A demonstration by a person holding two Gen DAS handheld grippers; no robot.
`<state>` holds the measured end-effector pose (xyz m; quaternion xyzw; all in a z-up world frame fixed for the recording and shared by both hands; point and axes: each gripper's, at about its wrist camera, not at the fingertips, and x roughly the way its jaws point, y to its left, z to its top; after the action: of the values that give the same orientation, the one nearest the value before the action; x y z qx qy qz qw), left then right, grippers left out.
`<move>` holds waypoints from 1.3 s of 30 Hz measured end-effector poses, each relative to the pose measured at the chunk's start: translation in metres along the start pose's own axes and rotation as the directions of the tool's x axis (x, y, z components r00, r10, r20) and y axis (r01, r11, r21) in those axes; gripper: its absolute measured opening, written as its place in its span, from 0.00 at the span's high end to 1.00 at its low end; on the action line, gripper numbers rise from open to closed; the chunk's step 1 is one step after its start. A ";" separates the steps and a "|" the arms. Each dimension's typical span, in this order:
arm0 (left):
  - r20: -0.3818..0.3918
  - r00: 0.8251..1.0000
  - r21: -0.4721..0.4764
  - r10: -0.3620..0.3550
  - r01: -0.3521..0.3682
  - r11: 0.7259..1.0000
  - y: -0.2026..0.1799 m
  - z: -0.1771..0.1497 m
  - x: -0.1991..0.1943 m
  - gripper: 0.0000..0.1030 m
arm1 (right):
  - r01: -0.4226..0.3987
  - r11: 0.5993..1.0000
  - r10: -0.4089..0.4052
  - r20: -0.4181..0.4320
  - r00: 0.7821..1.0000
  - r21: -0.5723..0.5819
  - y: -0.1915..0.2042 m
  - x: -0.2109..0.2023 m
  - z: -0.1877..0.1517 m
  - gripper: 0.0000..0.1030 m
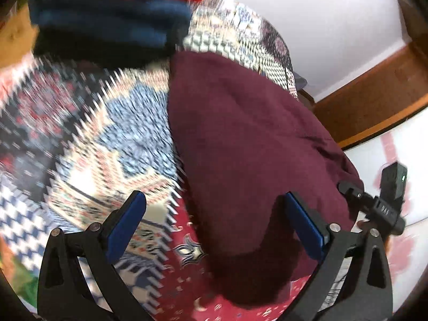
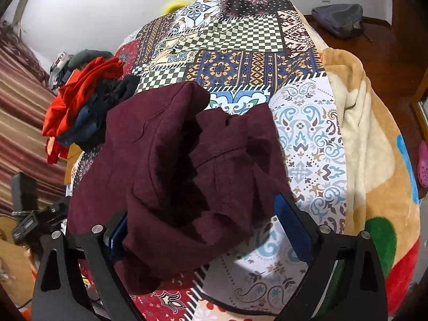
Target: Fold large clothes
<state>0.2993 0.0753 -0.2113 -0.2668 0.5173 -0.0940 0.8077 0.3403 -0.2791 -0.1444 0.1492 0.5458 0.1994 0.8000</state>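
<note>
A maroon garment (image 1: pixel 240 133) lies crumpled on the patchwork bedspread (image 1: pixel 107 133). My left gripper (image 1: pixel 216 222) hovers open over its near left edge; its right finger sits above the cloth and its left finger above the bare bedspread. This view is motion-blurred. In the right wrist view the maroon garment (image 2: pixel 174 160) bunches up between the wide jaws of my right gripper (image 2: pixel 203 227). Folds drape over the left blue pad and hide most of it. The right pad (image 2: pixel 291 227) shows bare, with the cloth's edge at its tip. Neither pad squeezes the cloth.
A pile of red, blue and black clothes (image 2: pixel 80 101) sits at the bed's far left, also blurred as the pile (image 1: pixel 107 21). A beige fleece blanket (image 2: pixel 361 133) covers the bed's right side. A grey backpack (image 2: pixel 339 18) and a pink shoe (image 2: pixel 422 165) lie on the wooden floor.
</note>
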 end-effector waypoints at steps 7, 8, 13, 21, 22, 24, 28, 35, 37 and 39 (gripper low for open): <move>-0.059 0.993 -0.116 -0.107 0.099 0.988 0.007 0.015 0.031 0.00 | -0.086 0.993 0.089 -0.041 0.995 0.078 -0.020 0.009 0.000 0.00; -0.070 0.990 -0.128 -0.120 0.111 0.986 0.008 0.017 0.036 0.00 | -0.089 0.993 0.092 -0.042 0.995 0.076 -0.020 0.009 0.001 0.00; -0.106 0.980 -0.181 -0.168 0.147 0.973 0.014 0.029 0.059 0.00 | -0.129 0.985 0.136 -0.059 0.989 0.116 -0.027 0.017 0.008 0.00; -0.157 0.959 -0.222 -0.238 0.200 0.954 0.012 0.038 0.079 0.00 | -0.141 0.980 0.150 -0.055 0.987 0.138 -0.024 0.022 0.010 0.02; -0.162 0.957 -0.215 -0.239 0.203 0.955 0.010 0.039 0.081 0.00 | -0.140 0.980 0.148 -0.052 0.988 0.141 -0.023 0.022 0.010 0.04; -0.167 0.956 -0.197 -0.240 0.206 0.959 0.004 0.040 0.080 0.02 | -0.145 0.979 0.154 -0.053 0.987 0.145 -0.022 0.020 0.011 0.14; -0.148 0.968 -0.114 -0.204 0.188 0.976 -0.013 0.040 0.070 0.18 | -0.168 0.975 0.178 -0.056 0.983 0.143 -0.020 0.013 0.011 0.35; -0.073 0.980 0.100 -0.185 0.192 0.976 -0.075 0.050 0.017 0.43 | -0.196 0.966 0.203 -0.022 0.979 0.170 -0.015 -0.006 0.011 0.61; -0.040 0.983 0.156 -0.179 0.183 0.971 -0.096 0.056 0.000 0.47 | -0.196 0.969 0.198 0.004 0.980 0.152 -0.006 -0.017 0.014 0.62; -0.001 0.984 0.205 -0.178 0.174 0.963 -0.113 0.062 -0.020 0.48 | -0.199 0.972 0.195 0.044 0.980 0.127 0.005 -0.032 0.019 0.63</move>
<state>0.3598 0.0092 -0.1159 -0.2284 0.4722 -0.2157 0.8236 0.3465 -0.2909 -0.1094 0.2579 0.5276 0.2390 0.7733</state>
